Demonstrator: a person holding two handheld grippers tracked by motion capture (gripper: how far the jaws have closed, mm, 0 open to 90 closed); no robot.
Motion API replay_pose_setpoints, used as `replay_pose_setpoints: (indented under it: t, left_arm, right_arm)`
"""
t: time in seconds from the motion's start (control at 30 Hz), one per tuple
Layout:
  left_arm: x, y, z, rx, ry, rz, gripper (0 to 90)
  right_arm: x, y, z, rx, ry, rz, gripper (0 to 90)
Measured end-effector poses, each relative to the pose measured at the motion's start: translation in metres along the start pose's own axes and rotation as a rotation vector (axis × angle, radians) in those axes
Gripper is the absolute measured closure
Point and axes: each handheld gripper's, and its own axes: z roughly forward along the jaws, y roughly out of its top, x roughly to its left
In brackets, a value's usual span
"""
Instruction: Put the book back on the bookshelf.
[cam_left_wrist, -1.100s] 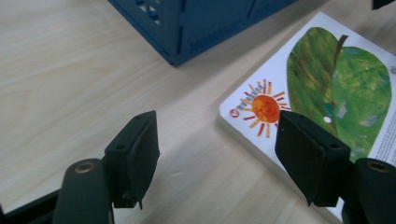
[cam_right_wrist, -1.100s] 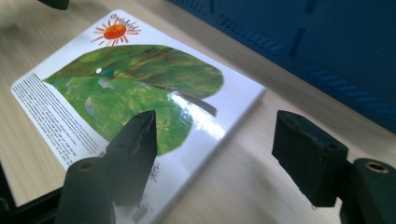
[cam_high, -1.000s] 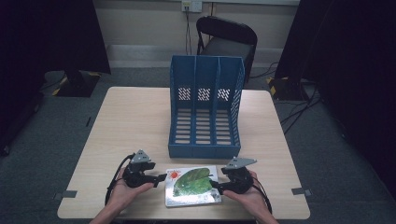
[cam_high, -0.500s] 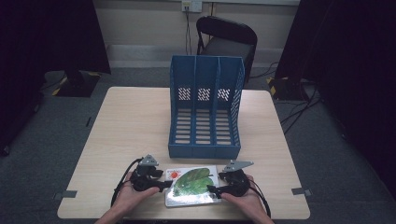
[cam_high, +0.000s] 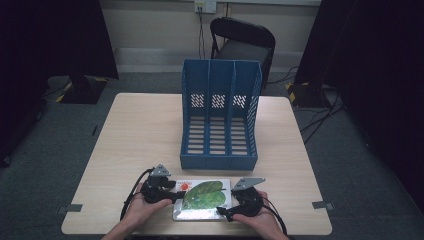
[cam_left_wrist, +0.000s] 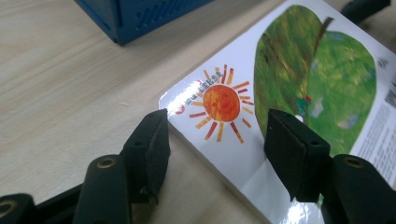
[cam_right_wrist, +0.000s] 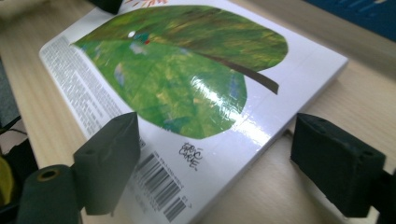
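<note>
Book (cam_high: 202, 199) flat on worktop (cam_high: 145, 135), just in front of blue file rack (cam_high: 220, 115). Left claw (cam_high: 175, 196) straddling book's left corner, jaws just narrowing, pads not pressing. Right claw (cam_high: 226, 214) at book's right corner, jaws just widening, apart, nothing gripped.

Glossy book (cam_right_wrist: 187, 79), matt wood-grain table (cam_high: 145, 130)

I see the book (cam_high: 202, 199) flat near the table (cam_high: 145, 130) edge, left gripper (cam_high: 172, 192) and right gripper (cam_high: 226, 212) flanking it, blue rack (cam_high: 220, 120) behind.
</note>
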Motion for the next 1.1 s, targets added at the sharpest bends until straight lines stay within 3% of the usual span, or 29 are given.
replay_pose_setpoints:
  t: [0.3, 0.43, 0.6, 0.67, 0.7, 1.1]
  left_arm:
    - [0.005, 0.0, -0.001, -0.012, 0.002, -0.039, 39.2]
    - [0.007, 0.001, 0.002, -0.035, 0.014, -0.041, 34.7]
    - [0.008, 0.002, 0.003, -0.046, -0.004, -0.067, 29.8]
    - [0.009, 0.002, 0.003, -0.047, -0.014, -0.084, 30.4]
    - [0.011, 0.001, 0.002, -0.053, -0.028, -0.114, 30.8]
    - [0.017, 0.001, -0.009, -0.105, -0.078, -0.179, 35.4]
  right_arm:
    - [0.001, 0.002, 0.0, 0.014, 0.024, -0.006, 16.7]
    - [0.0, 0.002, 0.001, 0.005, 0.027, -0.005, 17.8]
    - [0.002, 0.004, 0.004, 0.003, 0.024, -0.009, 17.0]
    - [0.001, 0.004, 0.004, 0.002, 0.026, -0.01, 17.0]
    - [0.002, 0.004, 0.004, 0.002, 0.025, -0.009, 17.0]
    - [0.003, 0.004, 0.005, -0.002, 0.019, -0.013, 15.4]
